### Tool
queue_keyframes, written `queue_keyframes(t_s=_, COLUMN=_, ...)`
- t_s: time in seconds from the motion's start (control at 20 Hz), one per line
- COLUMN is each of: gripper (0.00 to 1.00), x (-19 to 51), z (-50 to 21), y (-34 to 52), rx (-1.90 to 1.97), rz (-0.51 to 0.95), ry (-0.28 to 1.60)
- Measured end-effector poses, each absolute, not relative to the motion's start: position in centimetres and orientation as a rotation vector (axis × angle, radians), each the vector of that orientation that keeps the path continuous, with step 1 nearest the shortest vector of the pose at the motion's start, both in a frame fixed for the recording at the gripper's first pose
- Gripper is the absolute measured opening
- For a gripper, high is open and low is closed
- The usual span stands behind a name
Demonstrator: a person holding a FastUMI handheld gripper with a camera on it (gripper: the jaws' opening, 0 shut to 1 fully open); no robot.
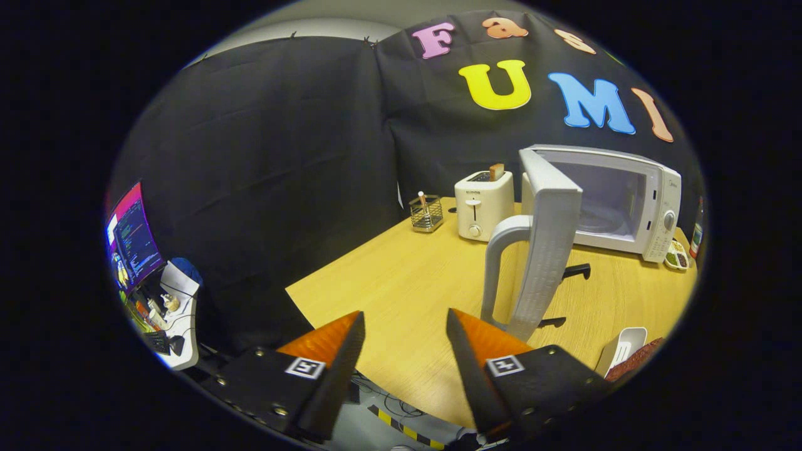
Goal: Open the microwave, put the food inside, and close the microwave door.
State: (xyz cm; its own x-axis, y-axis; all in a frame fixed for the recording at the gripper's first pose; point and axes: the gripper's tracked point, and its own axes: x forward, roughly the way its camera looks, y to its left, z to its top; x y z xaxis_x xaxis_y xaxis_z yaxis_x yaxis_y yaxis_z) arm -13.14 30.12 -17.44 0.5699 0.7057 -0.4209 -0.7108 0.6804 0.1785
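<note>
A wooden table (413, 282) is sitting in the middle. A microwave (617, 200), a toaster (482, 203) and a wire basket (427, 214) are standing along its far side.

One white microwave (617, 200) with its door (546, 241) swung open. One cream two-slot toaster (483, 205) holding one slice of toast (496, 171). One small wire basket (427, 214). One white oblong dish (621, 348). One small tray of condiments (677, 256) beside one bottle (696, 235). One light wooden worktop (407, 294). One claw (404, 326), two fingers, spread apart with nothing between them.
</note>
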Motion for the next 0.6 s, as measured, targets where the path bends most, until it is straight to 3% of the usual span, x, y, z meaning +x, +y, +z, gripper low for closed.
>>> queue_keyframes(t_s=0.05, gripper=0.99, x=-12.9, z=-16.2, y=28.9, rx=-0.011, rz=0.818, ry=0.458)
queue_keyframes(t_s=0.3, gripper=0.99, x=-10.1, z=-12.1, y=22.6, rx=0.015, rz=0.704, ry=0.335)
queue_keyframes(t_s=0.6, gripper=0.99, x=-6.2, z=-12.7, y=12.2, rx=0.071, rz=0.487, ry=0.331)
